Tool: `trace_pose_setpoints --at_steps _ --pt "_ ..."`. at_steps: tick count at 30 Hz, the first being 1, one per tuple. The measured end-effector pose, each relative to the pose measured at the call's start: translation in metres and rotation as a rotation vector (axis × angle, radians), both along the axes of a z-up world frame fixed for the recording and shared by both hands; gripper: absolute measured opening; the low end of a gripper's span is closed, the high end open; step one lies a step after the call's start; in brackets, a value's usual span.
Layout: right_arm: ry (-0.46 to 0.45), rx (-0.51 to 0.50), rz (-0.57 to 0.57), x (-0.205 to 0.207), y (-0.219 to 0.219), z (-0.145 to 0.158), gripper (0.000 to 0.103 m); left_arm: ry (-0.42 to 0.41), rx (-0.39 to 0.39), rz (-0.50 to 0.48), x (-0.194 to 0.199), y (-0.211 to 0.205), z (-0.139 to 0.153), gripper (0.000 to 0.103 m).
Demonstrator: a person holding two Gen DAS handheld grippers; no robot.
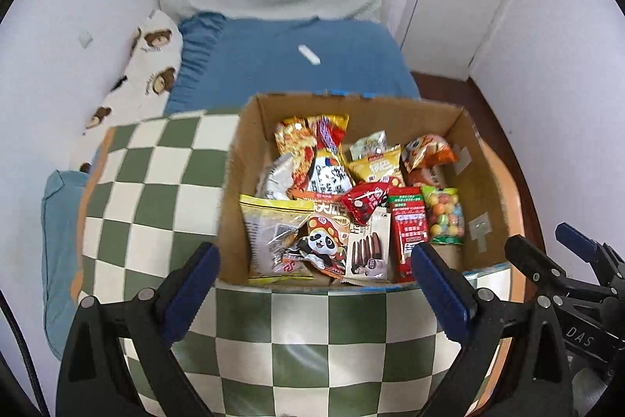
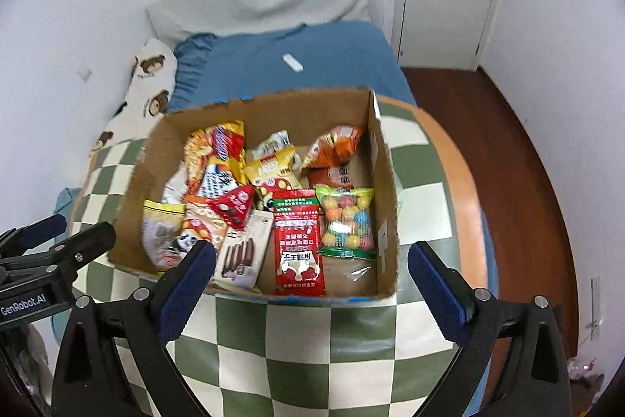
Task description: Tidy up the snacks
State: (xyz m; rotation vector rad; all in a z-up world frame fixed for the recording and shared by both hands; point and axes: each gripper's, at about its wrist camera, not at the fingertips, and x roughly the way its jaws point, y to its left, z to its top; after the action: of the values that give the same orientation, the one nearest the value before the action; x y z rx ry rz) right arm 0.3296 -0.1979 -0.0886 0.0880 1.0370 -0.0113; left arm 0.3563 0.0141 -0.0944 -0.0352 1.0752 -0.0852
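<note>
Just ahead of both empty, wide-open jaws, left hand-held gripper (image 1: 312, 260) and right hand-held gripper (image 2: 312, 260), the cardboard box (image 2: 269, 112) on the checkered worktop (image 2: 297, 346) already holds all the snacks (image 2: 300, 233) I can see, so looks pretty much done.

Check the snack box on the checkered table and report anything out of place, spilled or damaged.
Nothing has spilled: every snack sits inside the cardboard box on the checkered table. The packets are heaped at angles, and the red triangular packet lies on top of others. The box's top edge is ragged, with blue tape scraps.
</note>
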Motion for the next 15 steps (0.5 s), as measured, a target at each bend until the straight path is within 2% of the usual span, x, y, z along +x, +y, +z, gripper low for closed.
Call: trace_pose_setpoints --at_steps 6,15 --pt "-0.085 -0.011 0.021 -0.049 0.008 0.035 0.101 -0.091 0.005 0.022 -0.046 0.009 0.035 0.100" --pt "-0.186 -0.012 0.038 -0.121 0.018 0.077 0.103 -0.207 0.027 0.046 -0.114 0.015 0.068 0.100"
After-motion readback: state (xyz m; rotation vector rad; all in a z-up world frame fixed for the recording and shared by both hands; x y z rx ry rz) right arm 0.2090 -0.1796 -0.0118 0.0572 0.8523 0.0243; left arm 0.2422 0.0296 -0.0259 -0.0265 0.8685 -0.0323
